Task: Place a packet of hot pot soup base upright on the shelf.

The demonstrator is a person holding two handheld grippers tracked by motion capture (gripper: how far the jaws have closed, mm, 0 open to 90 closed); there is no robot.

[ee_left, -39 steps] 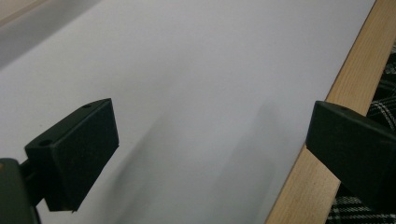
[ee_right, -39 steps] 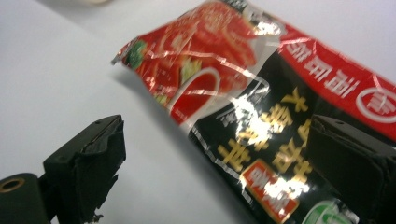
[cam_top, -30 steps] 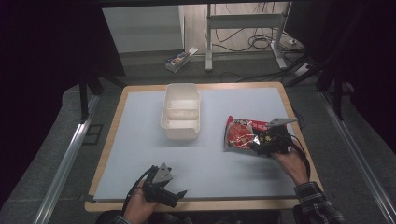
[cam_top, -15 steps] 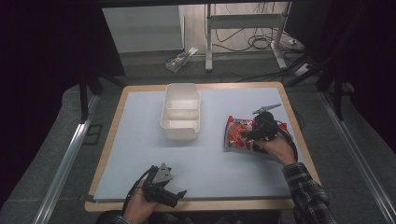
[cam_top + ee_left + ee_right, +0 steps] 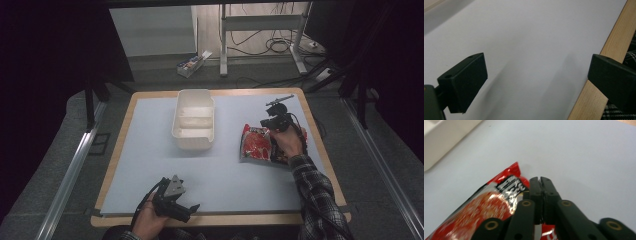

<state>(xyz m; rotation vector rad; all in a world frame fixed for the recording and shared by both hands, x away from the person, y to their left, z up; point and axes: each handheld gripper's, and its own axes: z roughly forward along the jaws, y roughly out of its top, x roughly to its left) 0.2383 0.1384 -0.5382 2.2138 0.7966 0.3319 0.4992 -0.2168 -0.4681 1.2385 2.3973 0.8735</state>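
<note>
A red snack packet [image 5: 255, 145] lies flat on the pale mat, right of the middle. My right gripper [image 5: 268, 131] is at the packet's far right corner, with a hand behind it. In the right gripper view its jaws [image 5: 541, 181] are pressed together, and the red packet [image 5: 486, 212] runs under and left of them, its edge caught between the jaws. My left gripper [image 5: 194, 206] rests in a hand near the table's front edge. Its jaws [image 5: 536, 72] stand wide apart over bare mat, holding nothing.
A white rectangular container [image 5: 194, 120] stands upright at the back centre of the mat, and its wall [image 5: 439, 140] is left of the packet. The wooden table rim [image 5: 594, 100] runs beside the left gripper. Cables and table legs lie on the floor beyond.
The right hand and gripper have swung from the packet's right side round to its far corner. The packet has turned slightly. The left gripper has not moved.
</note>
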